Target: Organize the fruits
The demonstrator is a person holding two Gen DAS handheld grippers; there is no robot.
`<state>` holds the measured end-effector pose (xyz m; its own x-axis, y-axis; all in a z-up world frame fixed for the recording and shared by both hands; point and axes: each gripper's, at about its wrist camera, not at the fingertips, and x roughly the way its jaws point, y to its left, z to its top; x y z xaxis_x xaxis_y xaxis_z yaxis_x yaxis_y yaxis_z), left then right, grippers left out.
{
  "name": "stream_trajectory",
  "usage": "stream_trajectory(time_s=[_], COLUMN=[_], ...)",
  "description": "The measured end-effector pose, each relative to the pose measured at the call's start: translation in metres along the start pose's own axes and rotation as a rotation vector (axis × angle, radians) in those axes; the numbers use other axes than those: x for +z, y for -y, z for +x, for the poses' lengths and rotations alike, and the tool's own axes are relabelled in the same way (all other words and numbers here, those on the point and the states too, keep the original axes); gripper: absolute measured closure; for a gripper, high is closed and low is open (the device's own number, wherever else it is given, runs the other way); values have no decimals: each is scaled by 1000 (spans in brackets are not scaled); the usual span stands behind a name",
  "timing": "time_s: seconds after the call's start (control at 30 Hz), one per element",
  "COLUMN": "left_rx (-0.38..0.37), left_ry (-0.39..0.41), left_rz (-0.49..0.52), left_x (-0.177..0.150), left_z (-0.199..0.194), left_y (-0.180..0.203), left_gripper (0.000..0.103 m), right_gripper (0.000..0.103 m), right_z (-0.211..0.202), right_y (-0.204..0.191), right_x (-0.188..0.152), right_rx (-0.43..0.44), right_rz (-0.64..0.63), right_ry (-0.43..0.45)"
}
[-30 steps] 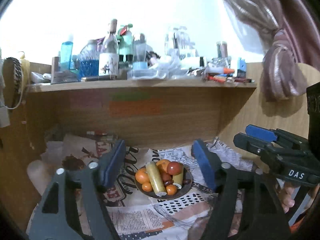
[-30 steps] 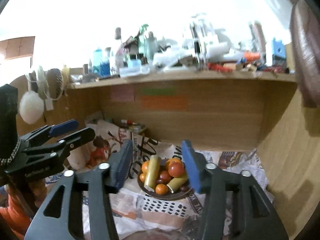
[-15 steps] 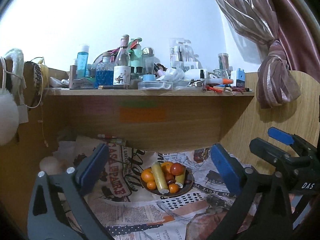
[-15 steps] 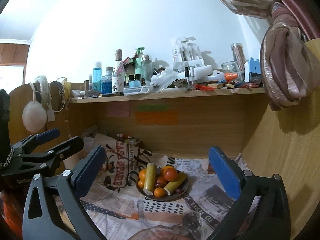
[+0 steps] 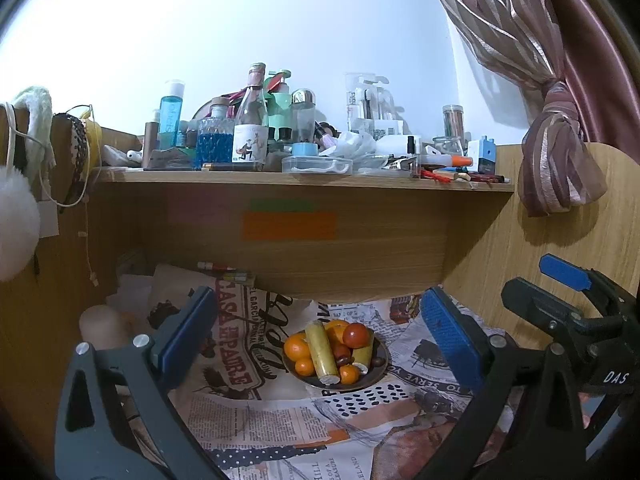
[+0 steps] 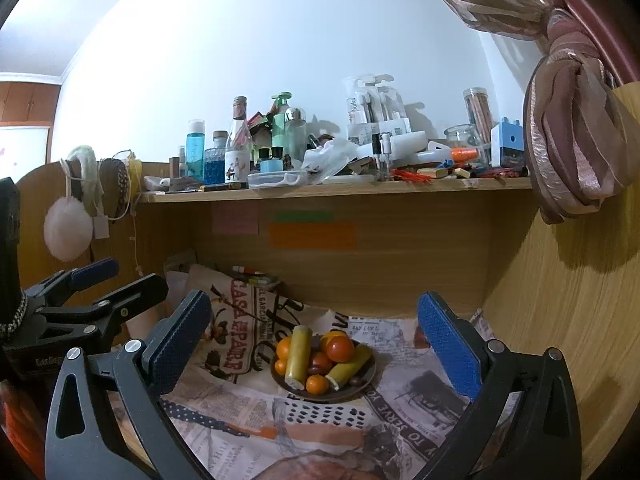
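Note:
A dark plate piled with fruit sits on newspaper under a wooden shelf; it also shows in the right wrist view. On it lie several small oranges, a red tomato, two yellow banana pieces and dark dates. My left gripper is open and empty, short of the plate. My right gripper is open and empty, also short of the plate. Each gripper shows at the edge of the other's view.
Newspaper covers the desk surface. A wooden shelf above holds several bottles and jars. Wooden side panels stand left and right. A tied curtain hangs at the right. A pale object stands at the left.
Both grippers opened wide and pulled back and up from the plate; the plate now looks smaller and more of the shelf and wall shows.

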<state>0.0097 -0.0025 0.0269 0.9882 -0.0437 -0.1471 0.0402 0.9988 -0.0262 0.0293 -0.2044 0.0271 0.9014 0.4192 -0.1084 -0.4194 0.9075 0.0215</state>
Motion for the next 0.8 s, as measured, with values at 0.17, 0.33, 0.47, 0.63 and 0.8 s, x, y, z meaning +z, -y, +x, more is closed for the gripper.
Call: stream_trajectory(time_s=[0.17, 0.33, 0.47, 0.63, 0.8], left_rx=[5, 6, 6, 9, 5], left_ry=[-7, -10, -9, -11, -10], left_rz=[-4, -11, -11, -11, -12], left_x=[-2, -2, -2, -3, -3], left_z=[2, 4, 4, 4, 5], left_y=[1, 0, -1, 1, 2], left_gripper=[0, 0, 0, 0, 0], right_gripper=[0, 0, 0, 0, 0], right_z=[2, 3, 5, 5, 5], right_y=[-2, -1, 0, 1, 2], right_x=[-1, -1, -1, -1, -1], right_rx=[-1, 1, 0, -3, -4], right_rz=[-10, -6, -3, -3, -4], right_ry=[-4, -7, -11, -10, -9])
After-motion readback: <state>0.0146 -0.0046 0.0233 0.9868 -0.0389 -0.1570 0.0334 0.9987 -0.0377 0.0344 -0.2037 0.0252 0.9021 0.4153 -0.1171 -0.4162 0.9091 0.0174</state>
